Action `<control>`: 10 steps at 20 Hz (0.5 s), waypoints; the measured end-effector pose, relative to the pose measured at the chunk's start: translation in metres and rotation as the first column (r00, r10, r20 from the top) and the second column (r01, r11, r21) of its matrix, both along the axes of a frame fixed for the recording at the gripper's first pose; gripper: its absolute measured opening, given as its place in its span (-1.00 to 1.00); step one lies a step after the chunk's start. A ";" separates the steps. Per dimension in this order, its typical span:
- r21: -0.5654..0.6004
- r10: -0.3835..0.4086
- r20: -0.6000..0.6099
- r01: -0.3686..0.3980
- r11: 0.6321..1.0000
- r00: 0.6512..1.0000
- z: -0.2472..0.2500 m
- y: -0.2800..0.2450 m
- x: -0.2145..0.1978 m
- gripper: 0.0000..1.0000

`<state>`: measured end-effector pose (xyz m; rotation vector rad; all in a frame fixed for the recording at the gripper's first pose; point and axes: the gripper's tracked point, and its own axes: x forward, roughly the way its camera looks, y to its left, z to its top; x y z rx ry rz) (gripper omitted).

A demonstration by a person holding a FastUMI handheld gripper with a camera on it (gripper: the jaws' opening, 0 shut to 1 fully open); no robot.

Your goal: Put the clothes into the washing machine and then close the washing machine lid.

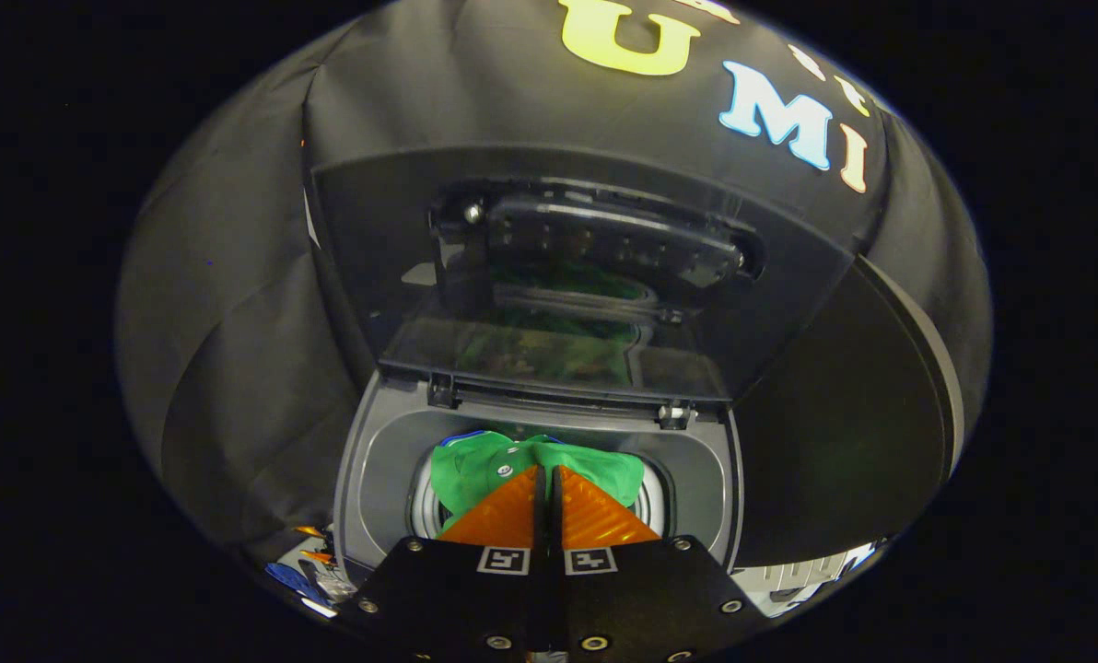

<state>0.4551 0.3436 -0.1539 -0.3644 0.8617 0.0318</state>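
A green garment with a bit of blue at its far edge lies bunched in the round drum opening of the grey top-loading washing machine. My gripper hangs right over the drum. Its two fingers are pressed together, and the green cloth gathers into folds at their tips. The machine's dark see-through lid stands open and upright behind the drum, hinged at the far rim, and it mirrors the green cloth faintly.
Black cloth of the booth wall surrounds the machine behind and on both sides. A dark round panel stands to the right of the machine. Small coloured items lie low at the machine's left front corner.
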 end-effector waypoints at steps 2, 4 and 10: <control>-0.002 0.000 -0.024 0.000 1.000 1.000 -0.014 -0.004 0.000 -1.00; -0.004 0.003 -0.047 -0.003 1.000 0.999 -0.028 -0.010 0.002 -1.00; -0.021 0.023 -0.104 -0.025 0.999 0.994 -0.060 -0.020 0.002 -1.00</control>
